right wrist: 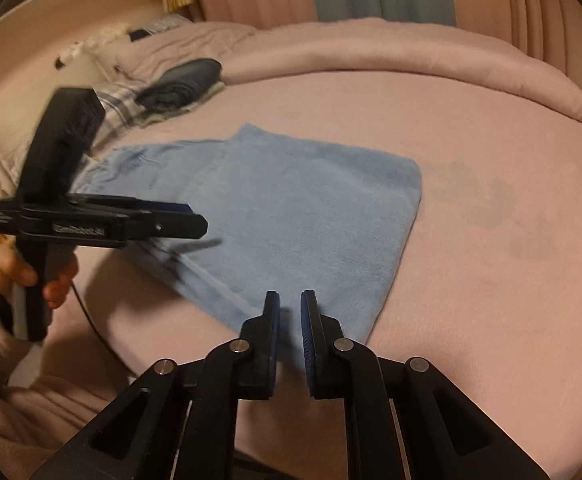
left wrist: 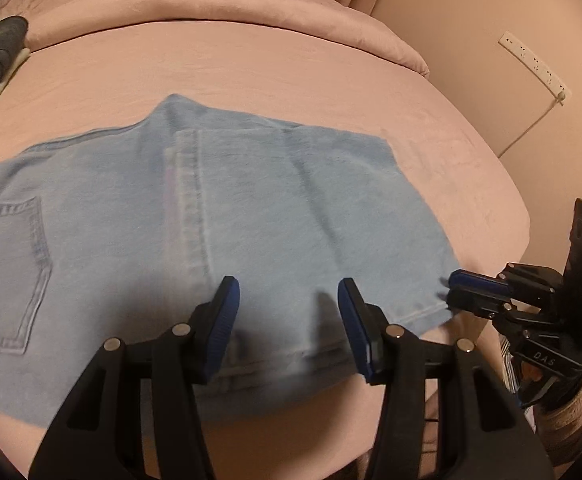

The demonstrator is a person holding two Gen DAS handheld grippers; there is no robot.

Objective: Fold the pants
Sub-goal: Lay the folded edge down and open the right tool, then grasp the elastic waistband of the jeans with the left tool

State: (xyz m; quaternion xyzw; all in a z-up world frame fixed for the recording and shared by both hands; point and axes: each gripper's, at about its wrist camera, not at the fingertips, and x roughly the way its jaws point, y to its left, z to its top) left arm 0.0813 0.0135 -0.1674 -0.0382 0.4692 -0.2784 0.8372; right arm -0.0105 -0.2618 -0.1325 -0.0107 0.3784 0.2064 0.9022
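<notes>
My left gripper (left wrist: 287,312) has its jaws spread wide, holding nothing, hovering just above the near hem of the pants (left wrist: 211,208), which lie straight ahead of it on the pink bed (left wrist: 251,64). My right gripper (right wrist: 289,320) sits off to the left gripper's right, at the near corner of the denim; its jaws are almost together with a thin gap showing, and I cannot tell from either view whether any cloth is caught between them. In the left wrist view its tips touch the corner of the fabric.

As I judge it, the folding is well along. The legs seem already doubled over the seat, since the hem seam lies close under my left jaws, a back pocket (left wrist: 7,264) shows off to their left, and the whole piece makes a short, fairly flat rectangle. What seems left is one more fold to bring it down to a compact packet, then some smoothing; the far-left part looks a little rumpled in the right wrist view.

Counting: one pair of pants, one back pocket visible, two grippers. Beyond the pants, far left of my tools, sits one stack of dark folded clothes (right wrist: 183,84). One power strip (left wrist: 533,62) hangs on the wall far to the right.
</notes>
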